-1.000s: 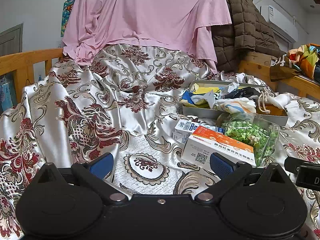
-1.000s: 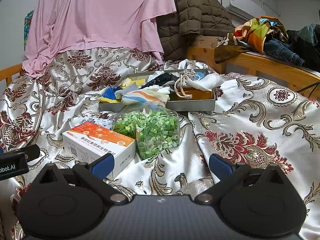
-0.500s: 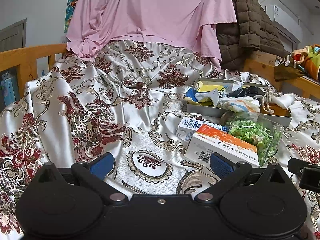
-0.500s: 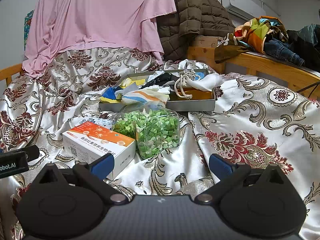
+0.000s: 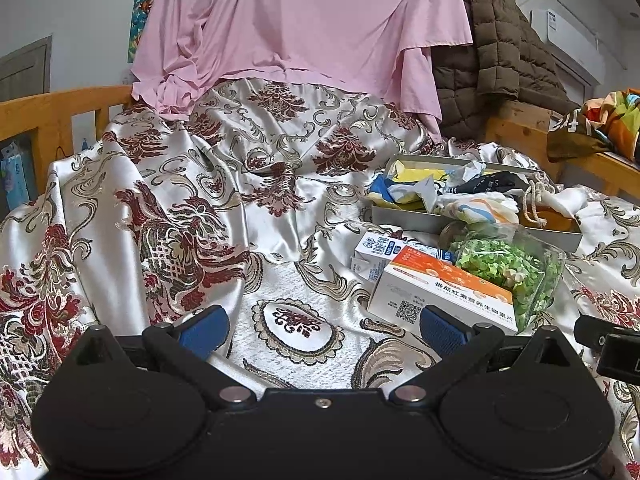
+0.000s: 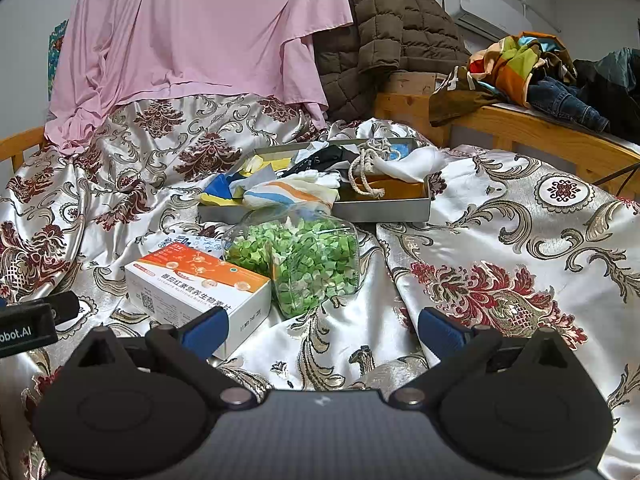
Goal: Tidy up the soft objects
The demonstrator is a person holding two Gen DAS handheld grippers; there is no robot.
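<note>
A floral satin bedspread (image 6: 500, 240) covers the bed, pink sheet (image 6: 192, 32) draped at the far end (left gripper (image 5: 322, 326) and right gripper (image 6: 322, 326) both spread wide, empty).

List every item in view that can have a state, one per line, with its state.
left gripper: open, holding nothing.
right gripper: open, holding nothing.
grey tray: flat on the bedspread, filled with loose cloth items.
clear bag of green pieces: full, resting in front of the tray.
orange-and-white box: closed, lying flat beside the bag.
blue-and-white carton: lying on its side behind the box.
white drawstring pouch: draped over the tray's edge.
</note>
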